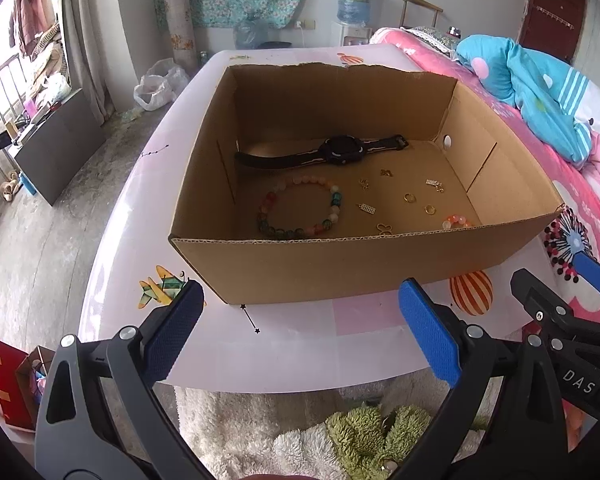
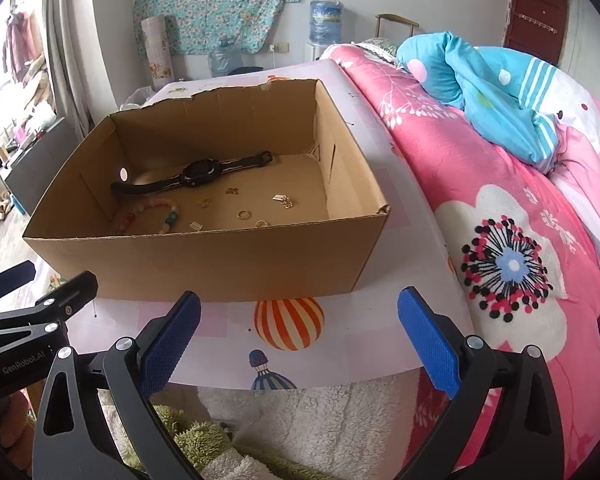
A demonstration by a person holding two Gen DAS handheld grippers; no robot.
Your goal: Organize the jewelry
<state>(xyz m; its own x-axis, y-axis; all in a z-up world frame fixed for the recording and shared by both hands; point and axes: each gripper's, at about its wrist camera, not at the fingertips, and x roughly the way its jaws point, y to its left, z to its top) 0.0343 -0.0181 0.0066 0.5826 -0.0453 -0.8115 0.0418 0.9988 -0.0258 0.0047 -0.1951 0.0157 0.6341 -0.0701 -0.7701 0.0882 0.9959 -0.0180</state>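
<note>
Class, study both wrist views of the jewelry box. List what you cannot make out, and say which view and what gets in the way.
- Beaded bracelet: right wrist view, near half hidden by the box front wall.
- Small orange bead piece: left wrist view, lower part cut by the box wall; absent from the right view.
- Gold charms: both views, too small to tell shapes.
- Watch face: too dark to read.

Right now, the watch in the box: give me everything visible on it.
The watch is black with a chunky squarish case and a dark screen, facing up. Its strap looks like rubber or silicone, with pale pinkish trim near the case; it is unbuckled and laid out nearly flat. It rests on the floor of the cardboard box along the far wall, beyond the beaded bracelet. Nothing grips it.
</note>
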